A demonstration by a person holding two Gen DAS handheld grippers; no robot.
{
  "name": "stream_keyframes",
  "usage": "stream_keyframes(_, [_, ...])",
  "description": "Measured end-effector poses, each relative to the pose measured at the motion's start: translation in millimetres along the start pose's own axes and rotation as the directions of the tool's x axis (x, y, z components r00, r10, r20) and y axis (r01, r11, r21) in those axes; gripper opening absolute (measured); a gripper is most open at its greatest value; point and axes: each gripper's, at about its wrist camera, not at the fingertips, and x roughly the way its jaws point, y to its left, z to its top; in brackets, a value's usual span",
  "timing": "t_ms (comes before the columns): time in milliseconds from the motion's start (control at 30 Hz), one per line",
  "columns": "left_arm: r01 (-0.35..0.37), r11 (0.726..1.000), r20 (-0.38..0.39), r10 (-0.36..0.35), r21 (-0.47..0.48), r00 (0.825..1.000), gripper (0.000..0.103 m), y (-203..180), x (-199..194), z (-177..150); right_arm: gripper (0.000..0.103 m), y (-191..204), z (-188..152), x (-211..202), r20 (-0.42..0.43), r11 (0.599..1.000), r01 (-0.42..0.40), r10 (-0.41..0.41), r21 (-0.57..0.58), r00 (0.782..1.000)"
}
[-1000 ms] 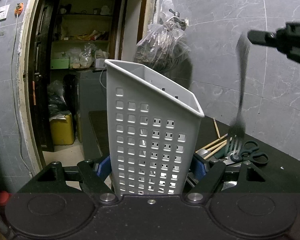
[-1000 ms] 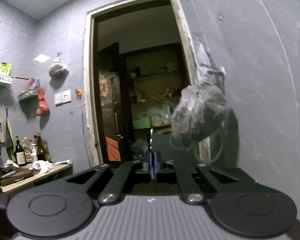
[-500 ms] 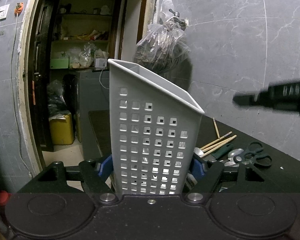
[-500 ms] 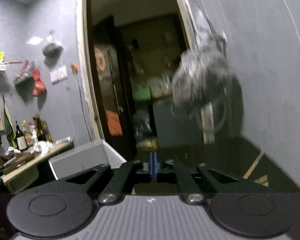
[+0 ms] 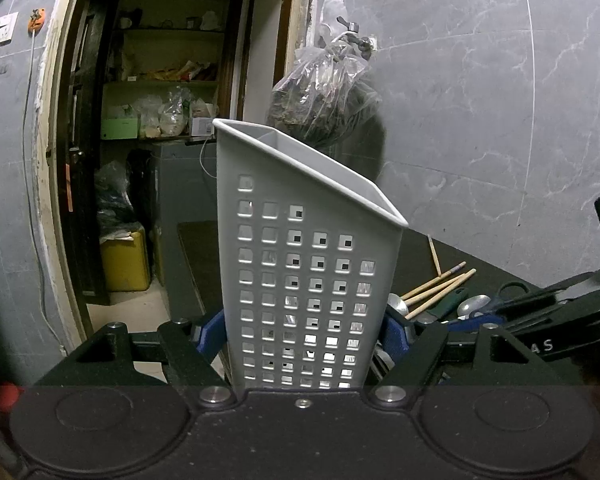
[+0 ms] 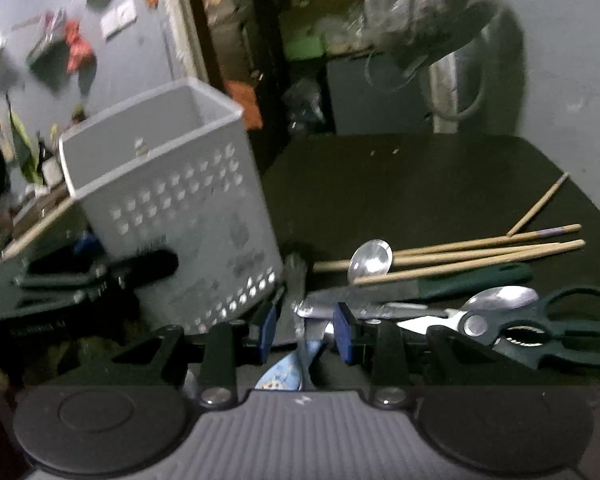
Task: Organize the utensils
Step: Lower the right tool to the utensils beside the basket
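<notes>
Risk: my left gripper (image 5: 306, 336) is clamped on the caddy (image 5: 304, 280), my right gripper (image 6: 303, 326) gapes over the utensil pile (image 6: 440, 280) at 3 o'clock of it, so blades may snag neighbours.

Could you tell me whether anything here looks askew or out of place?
The caddy leans tilted, clamped between the left gripper's fingers. Beside it, chopsticks, spoons and scissors lie in a loose pile on the table.
</notes>
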Motion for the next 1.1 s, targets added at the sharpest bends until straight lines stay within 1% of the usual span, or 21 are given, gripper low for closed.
stream_keyframes(67, [0.0,1.0,0.0,0.0,0.001,1.0,0.077,-1,0,0,0.037,3,1,2,0.003,1.0,-0.004,0.004,-0.022,1.0])
stream_keyframes(133, [-0.001,1.0,0.0,0.001,0.002,1.0,0.077,-1,0,0,0.038,5,5,5,0.002,0.999,0.01,-0.01,-0.046,1.0])
stream_keyframes(200, [0.001,1.0,0.001,-0.001,0.003,1.0,0.077,0,0,0,0.044,8,8,8,-0.001,0.997,0.02,-0.02,-0.076,1.0])
stream_keyframes(300, [-0.001,1.0,0.0,0.001,0.001,1.0,0.077,-1,0,0,0.05,15,16,16,-0.014,0.986,0.041,-0.044,-0.163,0.999])
stream_keyframes(400, [-0.001,1.0,0.0,0.001,0.001,1.0,0.077,-1,0,0,0.05,16,25,28,-0.044,0.975,0.04,-0.051,-0.216,0.998])
stream_keyframes(467, [0.0,1.0,0.0,0.0,0.0,1.0,0.077,-1,0,0,0.051,14,29,31,-0.051,0.974,0.041,-0.054,-0.223,0.997])
stream_keyframes(533, [-0.001,1.0,0.001,0.001,0.002,1.0,0.077,-1,0,0,0.054,11,29,27,-0.044,0.978,0.032,-0.042,-0.207,0.998])
stream_keyframes(567, [-0.001,1.0,0.002,0.001,0.003,1.0,0.077,-1,0,0,0.058,9,28,23,-0.038,0.981,0.026,-0.034,-0.192,0.999])
stream_keyframes(700, [0.003,1.0,0.002,-0.003,0.0,1.0,0.077,-1,1,0,0.066,-6,10,-3,-0.013,0.996,0.007,-0.009,-0.093,1.0])
stream_keyframes(800, [0.002,1.0,0.002,-0.002,0.002,1.0,0.077,-1,1,-1,0.067,-13,-14,-30,0.02,1.0,0.025,-0.025,0.005,0.999])
stream_keyframes(933, [0.002,1.0,0.001,-0.002,0.001,1.0,0.077,-1,1,-1,0.068,-12,-45,-63,0.073,0.992,0.023,-0.032,0.122,0.997])
stream_keyframes(1033, [0.003,1.0,0.001,-0.003,0.001,1.0,0.077,-1,1,-1,0.067,-10,-61,-70,0.077,0.984,0.03,-0.044,0.178,0.996])
stream_keyframes(1100, [0.002,1.0,0.001,-0.002,0.002,1.0,0.077,-1,1,-1,0.062,-10,-67,-69,0.073,0.978,0.033,-0.049,0.207,0.996])
